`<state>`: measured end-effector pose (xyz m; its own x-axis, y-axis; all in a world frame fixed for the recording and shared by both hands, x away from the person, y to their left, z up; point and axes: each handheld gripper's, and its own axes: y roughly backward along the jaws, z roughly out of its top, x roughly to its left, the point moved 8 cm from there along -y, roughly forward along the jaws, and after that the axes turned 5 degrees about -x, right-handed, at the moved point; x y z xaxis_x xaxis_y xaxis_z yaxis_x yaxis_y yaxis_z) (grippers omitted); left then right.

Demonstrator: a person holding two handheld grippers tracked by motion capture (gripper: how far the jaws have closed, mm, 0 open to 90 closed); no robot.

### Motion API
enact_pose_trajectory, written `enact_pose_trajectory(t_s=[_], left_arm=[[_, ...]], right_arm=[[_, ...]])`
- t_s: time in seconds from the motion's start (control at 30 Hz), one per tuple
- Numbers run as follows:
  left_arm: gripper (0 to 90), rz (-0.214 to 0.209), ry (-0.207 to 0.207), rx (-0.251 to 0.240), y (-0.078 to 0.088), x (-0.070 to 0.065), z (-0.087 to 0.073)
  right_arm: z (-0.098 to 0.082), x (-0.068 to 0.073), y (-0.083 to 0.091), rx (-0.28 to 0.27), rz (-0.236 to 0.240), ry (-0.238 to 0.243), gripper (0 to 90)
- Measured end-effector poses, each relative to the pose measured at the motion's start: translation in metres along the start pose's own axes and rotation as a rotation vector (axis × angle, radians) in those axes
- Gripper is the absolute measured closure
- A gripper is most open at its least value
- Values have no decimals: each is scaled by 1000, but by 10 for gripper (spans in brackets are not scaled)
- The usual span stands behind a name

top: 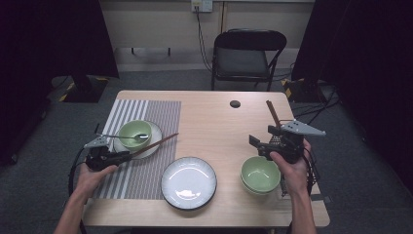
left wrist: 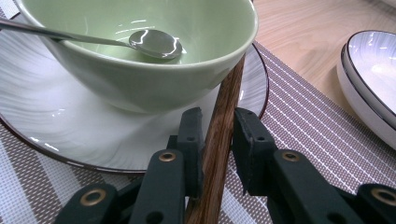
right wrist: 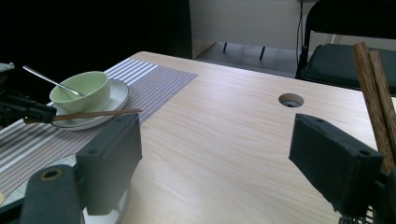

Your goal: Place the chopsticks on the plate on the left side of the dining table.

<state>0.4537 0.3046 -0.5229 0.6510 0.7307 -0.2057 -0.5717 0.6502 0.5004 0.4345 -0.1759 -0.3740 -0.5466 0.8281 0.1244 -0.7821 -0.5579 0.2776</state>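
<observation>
Gripping a brown chopstick (left wrist: pixel 219 140) in my left tongs (left wrist: pixel 215 135), pads clamped on its shaft; it runs up past the white plate's (left wrist: pixel 56 126) rim, touching the side of the green bowl (left wrist: pixel 140 84) that sits on that plate. A metal spoon (left wrist: pixel 154 43) lies in this bowl, handle sticking out over the rim. All of it sits on the striped placemat (top: pixel 146 170) at the bench's (top: pixel 214 122) left. My right tongs (right wrist: pixel 215 163) hang wide apart with nothing between the pads, above a second green bowl (top: pixel 260 174) at the bench's right. More chopsticks (right wrist: pixel 376 93) stand just beside the right-hand pad. Another white plate (top: pixel 189 183) lies between the two bowls.
</observation>
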Motion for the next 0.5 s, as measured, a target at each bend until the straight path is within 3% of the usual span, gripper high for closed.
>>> enact_pose_trajectory(t_s=[0.5], left_arm=[[713, 17, -21, 12, 5, 4, -2]], right_arm=[[-1, 0, 0, 0, 3, 1, 163]])
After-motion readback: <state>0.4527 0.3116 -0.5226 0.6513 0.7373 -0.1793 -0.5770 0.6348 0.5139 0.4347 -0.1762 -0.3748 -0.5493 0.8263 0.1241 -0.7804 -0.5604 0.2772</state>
